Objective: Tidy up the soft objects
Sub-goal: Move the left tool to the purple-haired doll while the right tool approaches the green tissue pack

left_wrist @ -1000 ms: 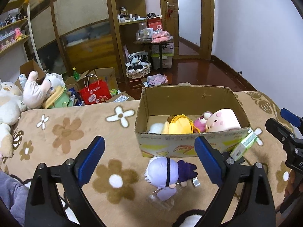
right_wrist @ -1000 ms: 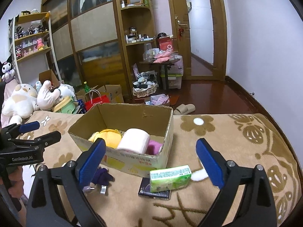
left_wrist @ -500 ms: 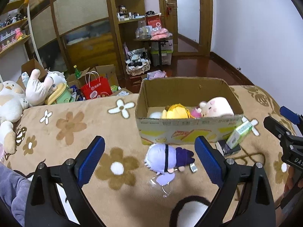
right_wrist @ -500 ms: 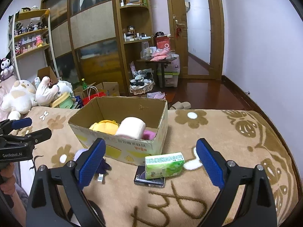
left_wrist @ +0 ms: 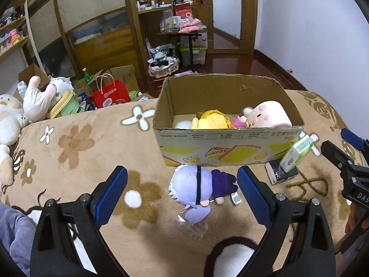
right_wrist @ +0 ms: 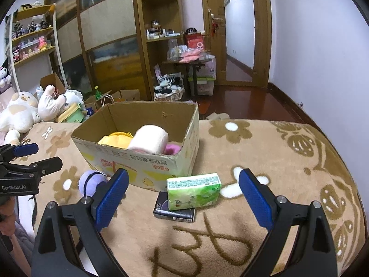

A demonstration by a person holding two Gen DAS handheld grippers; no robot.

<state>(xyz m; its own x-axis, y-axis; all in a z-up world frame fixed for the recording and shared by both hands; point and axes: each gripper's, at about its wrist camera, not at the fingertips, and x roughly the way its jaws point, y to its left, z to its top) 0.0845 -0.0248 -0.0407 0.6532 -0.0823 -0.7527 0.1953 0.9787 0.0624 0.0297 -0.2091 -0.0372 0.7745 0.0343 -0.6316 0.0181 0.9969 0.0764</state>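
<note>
A cardboard box [left_wrist: 221, 147] stands on the flowered blanket and holds a yellow plush [left_wrist: 213, 121], a pink plush [left_wrist: 267, 116] and a small magenta one. A purple-haired doll [left_wrist: 196, 188] lies on the blanket in front of the box, between the open fingers of my left gripper [left_wrist: 182, 191]. The doll also shows in the right wrist view [right_wrist: 91, 182]. My right gripper [right_wrist: 183, 198] is open and empty around a green tissue pack [right_wrist: 193, 194] that rests on a black box [right_wrist: 174, 211] beside the cardboard box [right_wrist: 147, 164].
Large plush toys [left_wrist: 34, 99] lie at the blanket's left edge. Past the bed are a red bag [left_wrist: 109, 94], open cartons, shelves and a small table. A black-and-white plush [left_wrist: 233, 258] lies at the near edge.
Both grippers have pulled back and tilted down a little. The doll now lies more squarely between the left fingers, and the tissue pack between the right fingers. Nothing was grasped.
</note>
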